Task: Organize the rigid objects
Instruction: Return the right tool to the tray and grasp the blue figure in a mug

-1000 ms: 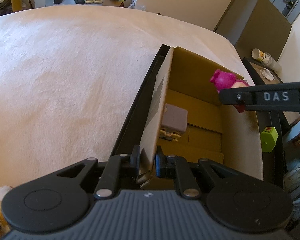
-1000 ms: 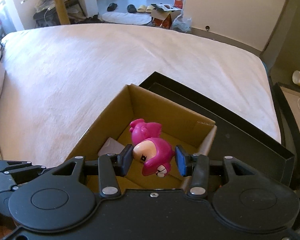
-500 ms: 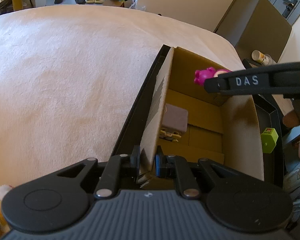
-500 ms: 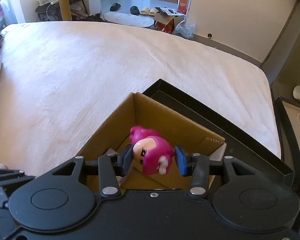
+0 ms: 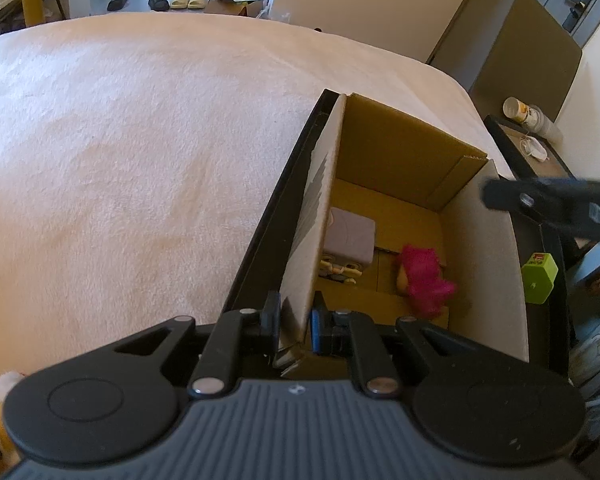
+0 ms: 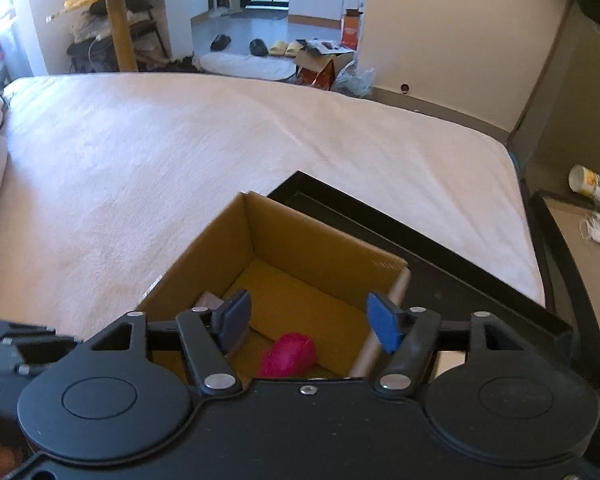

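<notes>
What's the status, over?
Left gripper shut on box wall. Right gripper open above box. Pink doll lying in box beside grey toy. Nothing in the way.

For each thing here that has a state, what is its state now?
Box: open, upright, wall clamped by left gripper.
Left gripper: shut on box wall.
Right gripper: open, empty, above box.
Pink doll: lying on box floor, free.
Grey toy: in box, against the clamped wall.
Green cube: outside box, on black tray.

both wrist views close above cardboard box (image 5: 396,160) (image 6: 300,248), facing across bed (image 5: 140,140); share box interior.
</notes>
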`<state>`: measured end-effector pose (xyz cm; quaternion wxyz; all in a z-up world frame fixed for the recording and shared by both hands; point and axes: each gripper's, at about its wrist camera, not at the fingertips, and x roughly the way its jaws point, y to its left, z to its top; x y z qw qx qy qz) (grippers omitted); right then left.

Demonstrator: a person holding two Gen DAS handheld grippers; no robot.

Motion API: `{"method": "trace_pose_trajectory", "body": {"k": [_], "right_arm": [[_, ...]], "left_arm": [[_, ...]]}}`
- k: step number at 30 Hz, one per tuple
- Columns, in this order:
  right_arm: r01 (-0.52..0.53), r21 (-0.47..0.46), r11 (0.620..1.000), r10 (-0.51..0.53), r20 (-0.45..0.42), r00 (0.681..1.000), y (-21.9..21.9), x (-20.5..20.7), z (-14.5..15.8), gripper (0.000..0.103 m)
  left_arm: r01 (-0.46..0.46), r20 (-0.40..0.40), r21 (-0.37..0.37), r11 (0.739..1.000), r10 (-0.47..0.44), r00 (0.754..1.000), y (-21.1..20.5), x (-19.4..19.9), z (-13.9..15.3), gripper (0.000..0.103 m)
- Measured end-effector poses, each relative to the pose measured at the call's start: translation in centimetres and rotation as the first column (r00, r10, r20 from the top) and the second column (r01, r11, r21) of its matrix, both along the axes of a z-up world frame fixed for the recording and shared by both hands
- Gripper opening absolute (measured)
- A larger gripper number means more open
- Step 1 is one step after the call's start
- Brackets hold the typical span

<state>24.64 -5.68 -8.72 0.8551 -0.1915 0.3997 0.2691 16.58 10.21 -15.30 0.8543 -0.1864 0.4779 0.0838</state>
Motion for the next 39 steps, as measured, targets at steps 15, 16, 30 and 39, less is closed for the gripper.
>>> {"method": "trace_pose_trajectory", "body": {"k": [15, 16, 30, 39], "right_arm": [[0.155, 0.147, 0.977, -0.147, -0.06, 0.987, -8.9, 0.2, -0.7, 0.065], [0.16, 0.152, 0.975, -0.151, -0.064, 0.986, -9.2, 0.2, -0.9, 0.065], [0.247, 0.249, 0.936, -0.201, -0.197, 0.96, -13.3, 1.8, -3.5, 0.065], [0.346, 0.279, 0.896, -0.262, -0.296, 0.918, -15.7, 4.0, -4.9, 0.063]], "left_arm": [[0.048, -0.068, 0.104, 0.993, -0.041, 0.997, -1.6, 1.2, 0.2, 0.011], [0.051, -0.072, 0.11, 0.993, -0.043, 0.997, -1.7, 1.2, 0.2, 0.011], [0.073, -0.133, 0.207, 0.976, -0.046, 0.99, -3.3, 1.9, 0.1, 0.011], [0.089, -0.137, 0.248, 0.965, -0.056, 0.989, -4.1, 2.5, 0.3, 0.011]]}}
